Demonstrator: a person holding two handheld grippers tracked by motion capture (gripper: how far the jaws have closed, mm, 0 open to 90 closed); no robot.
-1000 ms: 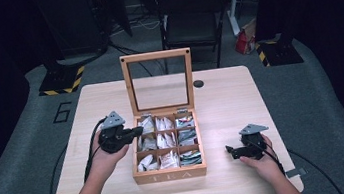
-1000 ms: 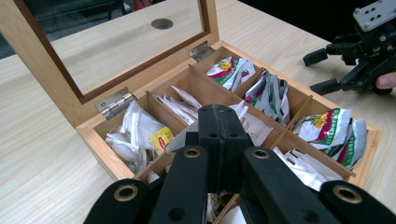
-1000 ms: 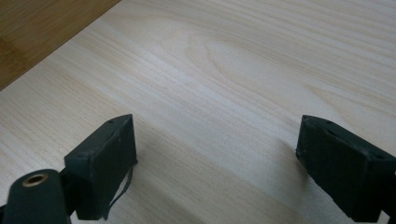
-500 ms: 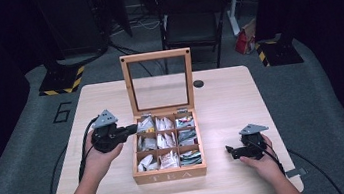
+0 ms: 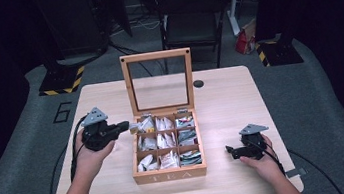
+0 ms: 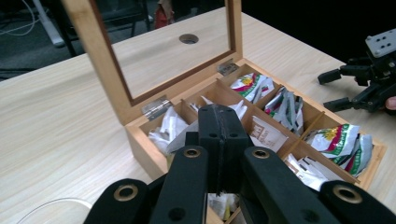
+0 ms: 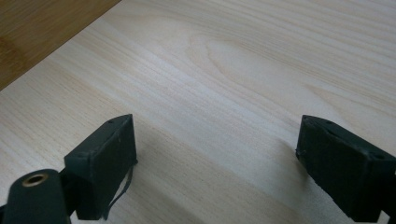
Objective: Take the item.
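A wooden tea box stands mid-table with its glass lid upright. Its compartments hold several tea packets. My left gripper hovers at the box's left rear corner, pointing right. In the left gripper view its jaws are pressed together over the rear-left compartment. A pale packet edge shows beside them; I cannot tell if it is pinched. My right gripper rests low on the table right of the box, open, with bare wood between its fingers. It also appears in the left gripper view.
The table has a round cable hole behind the lid. A black folding chair stands past the far edge. Cables trail off the table from both grippers. Bare wood lies on both sides of the box.
My left gripper has drawn back to the left and slightly up, from over the box's left compartments to its left rear corner. The right gripper has stayed put.
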